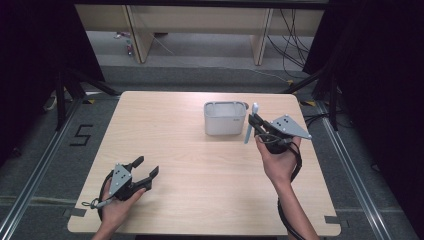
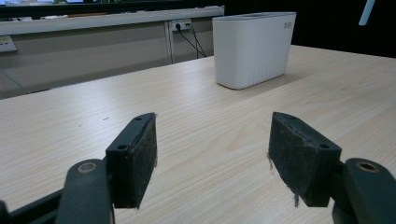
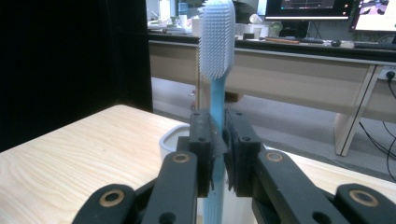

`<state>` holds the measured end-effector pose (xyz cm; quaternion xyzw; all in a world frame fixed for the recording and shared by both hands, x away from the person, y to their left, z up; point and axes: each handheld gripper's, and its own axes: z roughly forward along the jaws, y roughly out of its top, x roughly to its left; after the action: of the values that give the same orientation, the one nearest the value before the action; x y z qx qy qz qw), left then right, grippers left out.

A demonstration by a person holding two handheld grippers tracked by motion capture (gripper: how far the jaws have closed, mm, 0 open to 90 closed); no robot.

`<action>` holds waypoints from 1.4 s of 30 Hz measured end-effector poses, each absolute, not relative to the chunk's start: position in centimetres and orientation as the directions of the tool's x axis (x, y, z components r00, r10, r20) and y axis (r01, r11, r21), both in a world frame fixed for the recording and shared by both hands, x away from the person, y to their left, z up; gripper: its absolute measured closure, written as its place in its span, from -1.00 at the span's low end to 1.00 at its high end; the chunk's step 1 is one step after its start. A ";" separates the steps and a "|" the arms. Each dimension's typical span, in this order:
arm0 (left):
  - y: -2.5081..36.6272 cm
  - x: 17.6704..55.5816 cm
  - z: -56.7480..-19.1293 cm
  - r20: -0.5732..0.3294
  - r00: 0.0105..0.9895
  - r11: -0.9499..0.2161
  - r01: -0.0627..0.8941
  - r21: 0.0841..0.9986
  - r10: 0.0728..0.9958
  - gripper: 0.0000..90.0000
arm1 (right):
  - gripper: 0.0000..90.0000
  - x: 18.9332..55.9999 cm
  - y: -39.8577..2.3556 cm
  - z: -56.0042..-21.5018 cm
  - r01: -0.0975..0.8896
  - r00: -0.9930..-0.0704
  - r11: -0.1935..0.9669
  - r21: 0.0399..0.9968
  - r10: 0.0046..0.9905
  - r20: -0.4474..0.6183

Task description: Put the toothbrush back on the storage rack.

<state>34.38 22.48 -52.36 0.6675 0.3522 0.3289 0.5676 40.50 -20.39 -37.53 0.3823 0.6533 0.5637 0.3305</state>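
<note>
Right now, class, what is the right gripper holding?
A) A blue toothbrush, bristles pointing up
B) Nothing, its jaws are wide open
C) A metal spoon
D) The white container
A: in the right gripper view, the right gripper has its jaws shut on the handle of the blue toothbrush, whose bristle head stands above them, beside the white container.

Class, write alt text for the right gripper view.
The right gripper is shut on an upright blue toothbrush, bristled head at the top. Just behind its fingers stands a white holder on a light wooden table.
</note>
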 end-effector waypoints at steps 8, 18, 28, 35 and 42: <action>22.5 34.3 -52.4 0.036 0.531 -0.106 0.101 0.989 0.846 -0.29 | 0.84 41.3 -20.4 -37.1 0.110 -0.484 0.070 0.992 0.875 -0.008; 22.4 34.3 -52.4 0.051 0.529 -0.120 0.098 0.988 0.847 -0.28 | 0.84 42.3 -20.0 -36.6 0.104 -0.482 0.064 0.992 0.876 -0.006; 22.4 34.3 -52.4 0.050 0.526 -0.120 0.099 0.988 0.849 -0.28 | 0.84 43.4 -19.7 -35.8 0.106 -0.467 0.046 0.993 0.884 0.009; 22.4 34.2 -52.4 0.052 0.526 -0.121 0.098 0.988 0.849 -0.28 | 0.84 44.1 -19.5 -35.6 0.095 -0.470 0.053 0.994 0.883 -0.002; 22.4 34.3 -52.4 0.048 0.527 -0.117 0.100 0.988 0.848 -0.28 | 0.84 44.8 -19.2 -35.0 0.092 -0.467 0.043 0.995 0.884 0.005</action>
<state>34.26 22.41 -52.44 0.6692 0.3542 0.3331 0.5620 44.75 -19.22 -35.01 0.3846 0.6347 0.5748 0.3447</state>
